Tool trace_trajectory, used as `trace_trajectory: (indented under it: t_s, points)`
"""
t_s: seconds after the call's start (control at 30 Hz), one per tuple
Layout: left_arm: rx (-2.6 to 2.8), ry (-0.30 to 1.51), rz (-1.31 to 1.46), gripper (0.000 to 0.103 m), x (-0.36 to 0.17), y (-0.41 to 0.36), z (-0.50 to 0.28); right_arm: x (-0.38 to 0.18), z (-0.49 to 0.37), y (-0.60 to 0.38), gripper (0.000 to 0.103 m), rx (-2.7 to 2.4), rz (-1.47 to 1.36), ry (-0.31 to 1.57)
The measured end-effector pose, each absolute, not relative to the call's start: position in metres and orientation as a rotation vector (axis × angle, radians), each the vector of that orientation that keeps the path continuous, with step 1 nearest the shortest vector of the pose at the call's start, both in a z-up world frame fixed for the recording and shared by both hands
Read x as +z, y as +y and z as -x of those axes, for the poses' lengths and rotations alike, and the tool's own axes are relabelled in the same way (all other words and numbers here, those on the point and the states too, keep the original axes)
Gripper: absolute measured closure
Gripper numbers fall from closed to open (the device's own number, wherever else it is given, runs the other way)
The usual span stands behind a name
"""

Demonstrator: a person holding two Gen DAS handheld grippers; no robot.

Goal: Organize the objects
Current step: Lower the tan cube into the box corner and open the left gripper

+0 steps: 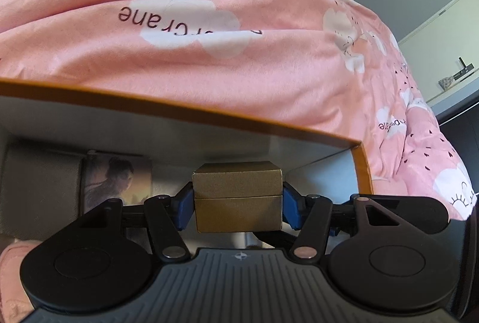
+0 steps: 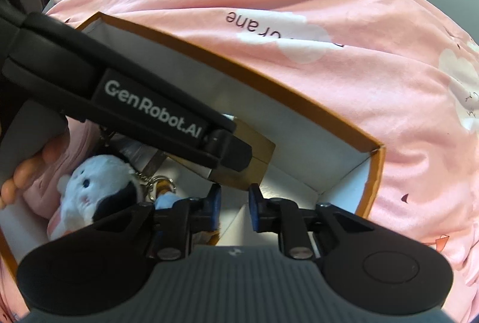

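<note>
The left tool (image 1: 238, 197) is clenched on a small gold box (image 1: 237, 195), one blue pad against each side, and holds it just inside the open orange-edged carton (image 1: 185, 113), most likely so that it can be set down on the carton's white floor. The right tool (image 2: 235, 206) hovers low in the same carton with its pads close together and nothing between them, probably waiting its turn. Already in the carton lie a white plush cat keyring (image 2: 89, 188), a picture card (image 1: 118, 185) and a grey pouch (image 1: 42, 191). The carton rests on a bed under a pink cloud-print quilt (image 1: 224, 59).
</note>
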State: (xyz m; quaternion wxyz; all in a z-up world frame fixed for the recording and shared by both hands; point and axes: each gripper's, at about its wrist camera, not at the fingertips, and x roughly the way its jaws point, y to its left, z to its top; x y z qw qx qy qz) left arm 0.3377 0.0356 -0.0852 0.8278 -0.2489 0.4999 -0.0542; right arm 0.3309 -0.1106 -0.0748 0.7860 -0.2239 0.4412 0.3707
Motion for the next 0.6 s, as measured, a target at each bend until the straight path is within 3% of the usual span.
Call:
trace_trajectory:
  t_s: [0.4,0.47,0.5,0.53,0.6]
  points:
    - [-0.180,1.096,0.640,0.027,-0.100,0.033,-0.345,-0.072,-0.317,-0.105,0.086,0.746,0.649,0.853]
    - [-0.194,1.094,0.669,0.027,-0.099,0.036,-0.344,-0.072,-0.313,-0.105,0.079,0.741,0.681,0.828]
    - [-0.200,1.089,0.673,0.027,-0.097,0.037,-0.343,-0.070,-0.312,-0.105,0.063,0.728,0.688,0.817]
    - [-0.203,1.079,0.671,0.027,-0.094,0.038,-0.341,-0.069,-0.311,-0.106,0.058,0.714,0.686,0.806]
    - [-0.205,1.050,0.660,0.027,-0.086,0.040,-0.336,-0.064,-0.312,-0.110,0.058,0.718,0.656,0.801]
